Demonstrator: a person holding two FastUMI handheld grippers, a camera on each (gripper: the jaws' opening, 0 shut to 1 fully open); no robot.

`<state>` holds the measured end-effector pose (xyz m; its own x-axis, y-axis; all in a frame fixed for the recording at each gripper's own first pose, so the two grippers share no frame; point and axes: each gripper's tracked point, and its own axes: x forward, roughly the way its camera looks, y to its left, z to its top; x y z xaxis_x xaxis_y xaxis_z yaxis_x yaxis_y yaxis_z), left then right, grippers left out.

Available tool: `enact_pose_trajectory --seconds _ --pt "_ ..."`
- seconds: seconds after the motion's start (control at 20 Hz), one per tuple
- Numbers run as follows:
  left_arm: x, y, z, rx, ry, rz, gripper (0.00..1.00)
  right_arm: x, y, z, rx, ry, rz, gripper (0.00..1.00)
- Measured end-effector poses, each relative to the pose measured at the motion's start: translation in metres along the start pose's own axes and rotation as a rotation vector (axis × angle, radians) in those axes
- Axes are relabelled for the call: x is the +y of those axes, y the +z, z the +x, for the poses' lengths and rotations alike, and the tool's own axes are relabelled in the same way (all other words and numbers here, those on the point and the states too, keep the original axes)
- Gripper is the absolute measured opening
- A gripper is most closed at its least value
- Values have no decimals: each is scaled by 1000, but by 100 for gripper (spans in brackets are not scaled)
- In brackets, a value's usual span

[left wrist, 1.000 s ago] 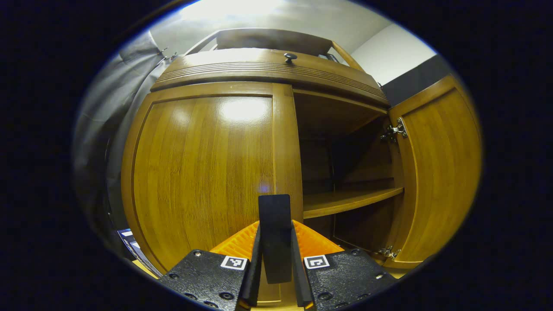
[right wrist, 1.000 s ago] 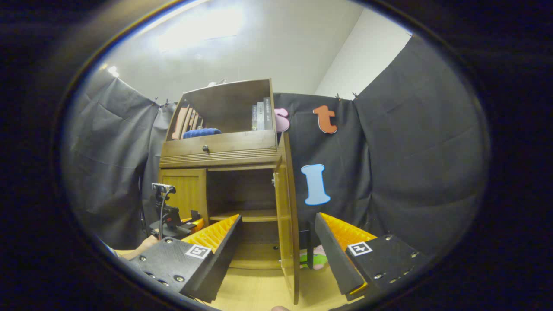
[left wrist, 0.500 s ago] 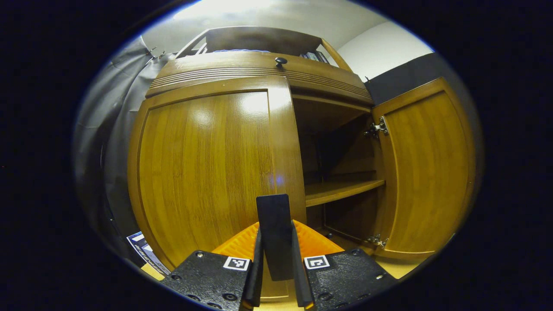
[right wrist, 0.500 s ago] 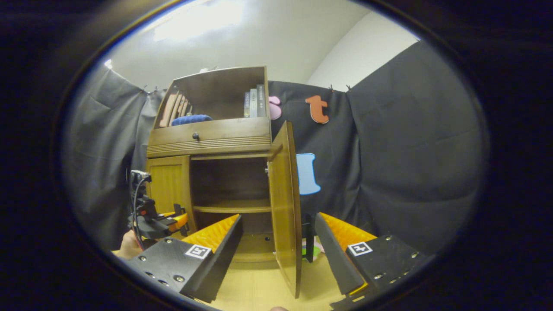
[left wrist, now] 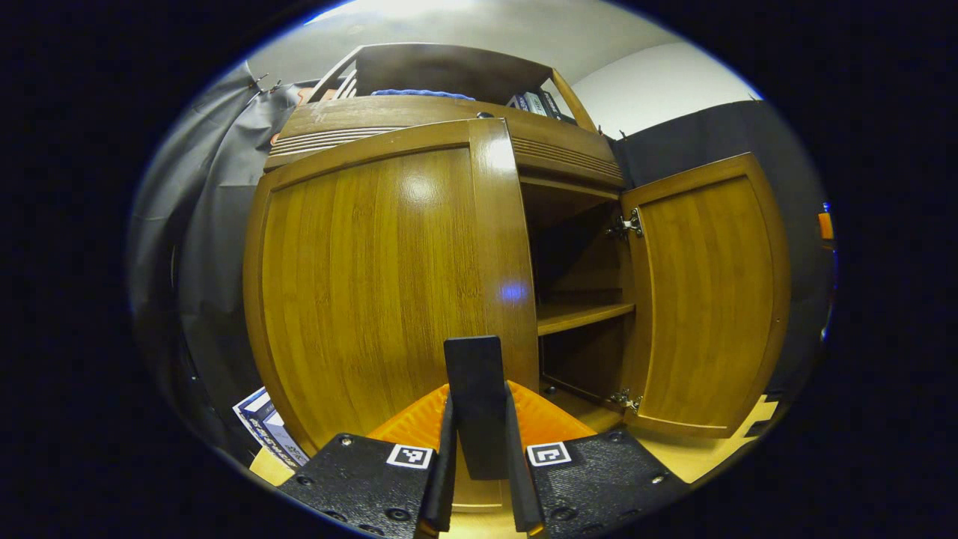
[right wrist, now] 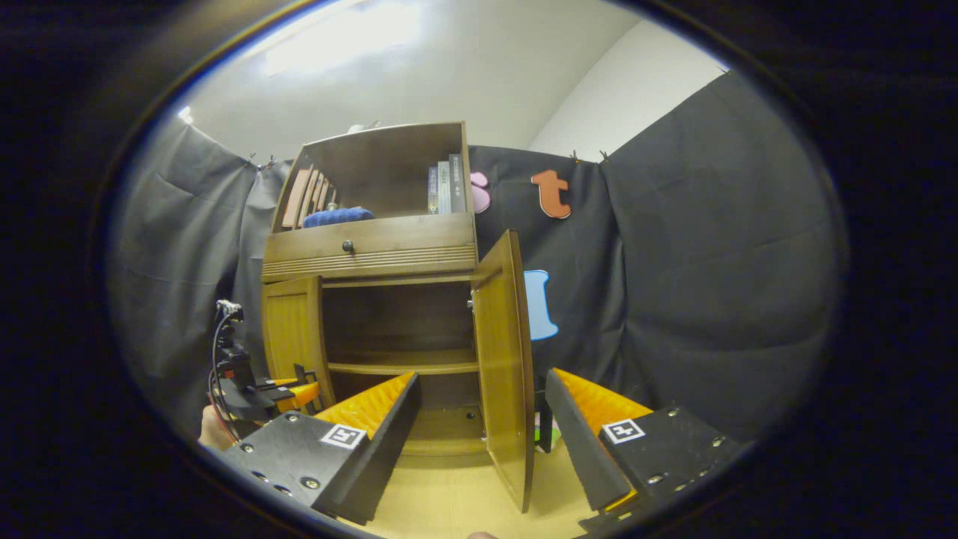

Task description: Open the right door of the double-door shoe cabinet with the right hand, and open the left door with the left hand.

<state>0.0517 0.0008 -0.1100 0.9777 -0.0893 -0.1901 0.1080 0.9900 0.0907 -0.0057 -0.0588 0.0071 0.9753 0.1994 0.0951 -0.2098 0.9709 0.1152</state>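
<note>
Left gripper view: left gripper (left wrist: 477,397) closed tight on the black handle (left wrist: 474,370) of the left door (left wrist: 374,284), both fingers pressed against the bar. Door hanging slightly ajar, free edge lifted off the cabinet (right wrist: 374,281) frame, hinge side out toward the drape.

Right door (left wrist: 703,299) standing wide open, inner face and hinges on show. Judged done with that half of the task; left door in hand now, roughly at the start of its arc.

Right gripper view: right gripper (right wrist: 480,376) spread wide, gripping nothing, hanging back from the cabinet with the right door's edge well ahead of it. Farther off, low on the left, the left gripper and the hand (right wrist: 213,428) behind it at the left door.

Next move, by judgement: pull outward and to the left along the hinge arc, keeping the grip square on the handle to avoid slipping off or twisting it.

Lower compartment: one shelf (left wrist: 584,316) across the middle, apparently bare above and below, though the back lies in deep shadow. Above it, a drawer (right wrist: 404,238) with a round knob (right wrist: 347,245), closed. Top open bay: upright books (right wrist: 445,187) at the right, leaning ones at the left, a blue bundle (right wrist: 337,217) between.
</note>
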Motion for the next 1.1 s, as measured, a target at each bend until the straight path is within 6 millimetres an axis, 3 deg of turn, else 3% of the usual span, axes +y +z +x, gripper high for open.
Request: enact_pose_trajectory --seconds 0.55,1.1 --pt "26 4 -77 33 -46 -48 31 19 0 -7 4 14 47 99" --pt "64 10 -128 55 81 -33 27 54 -9 -5 35 66 28 99"
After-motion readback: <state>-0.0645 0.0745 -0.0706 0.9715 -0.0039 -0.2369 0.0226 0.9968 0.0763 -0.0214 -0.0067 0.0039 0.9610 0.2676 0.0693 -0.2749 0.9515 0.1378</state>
